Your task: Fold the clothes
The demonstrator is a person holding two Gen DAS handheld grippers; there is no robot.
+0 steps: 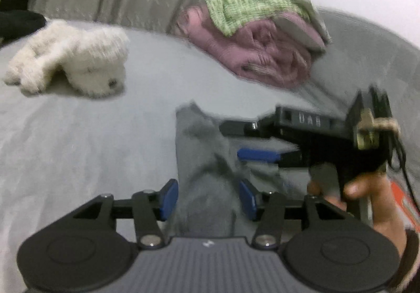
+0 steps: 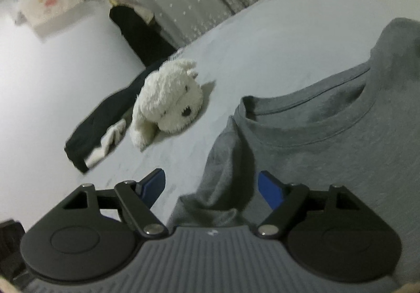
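The bed (image 2: 262,38), under a pale grey sheet, carries everything; the grey T-shirt (image 2: 328,151) lies spread on it, collar toward the headboard side, filling the right half of the right wrist view; behind it sits a pile of folded clothes (image 1: 262,38), pink beneath green check, and off to the left a white plush dog (image 2: 170,101) beside a dark garment (image 2: 99,124).

The left hand-held gripper (image 1: 207,198) stands about half open, with a raised ridge of the shirt's cloth running between its 2 blue pads; the pads do not seem to press it, so I judge the cloth released rather than held. The right hand-held gripper (image 2: 211,188) stands wide, a bunched sleeve or shoulder fold lying between its fingers, untouched as far as the blur allows; the person's right hand (image 1: 367,195) shows in the left wrist view, just right of the left tool.

The shirt's long axis runs away from both tools; the right one sits nearer the collar, so the next fold likely starts from that shoulder edge.
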